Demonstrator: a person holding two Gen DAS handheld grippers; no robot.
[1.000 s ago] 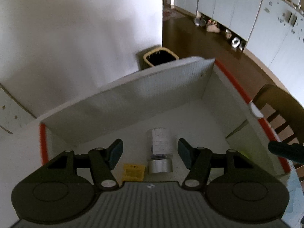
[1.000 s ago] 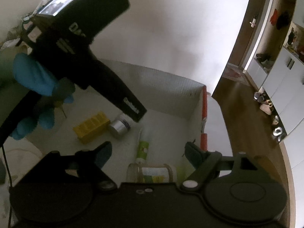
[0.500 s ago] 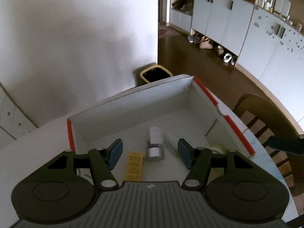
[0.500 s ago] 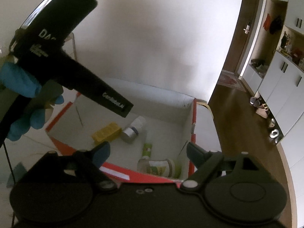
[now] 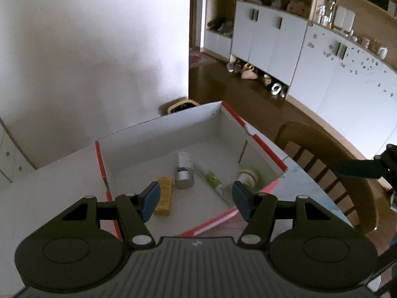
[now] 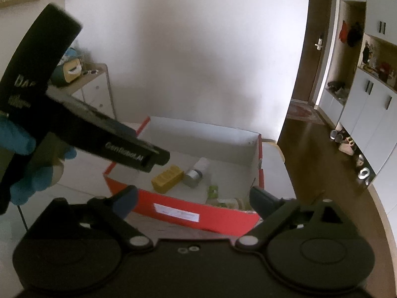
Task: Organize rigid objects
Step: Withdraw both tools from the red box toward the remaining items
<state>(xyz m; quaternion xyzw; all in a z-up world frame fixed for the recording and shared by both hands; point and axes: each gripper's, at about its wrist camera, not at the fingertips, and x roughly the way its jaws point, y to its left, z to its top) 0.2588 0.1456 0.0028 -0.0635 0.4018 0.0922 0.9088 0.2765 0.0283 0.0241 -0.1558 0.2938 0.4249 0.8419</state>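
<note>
A red cardboard box with a white inside stands on the table. In it lie a yellow block, a white bottle with a silver cap, a green-and-white tube and a jar with a green label. My left gripper is open and empty, above the box's near side. My right gripper is open and empty, in front of the box. The left gripper's body shows in the right wrist view, held by a blue-gloved hand.
A wooden chair stands at the table's right edge. A white drawer unit with small items is at the back left. A wall is behind the table. A bin stands on the floor beyond the box.
Both grippers have pulled up and back out of the box. The whole box with its red outer wall has come into view. The objects inside have not moved.
</note>
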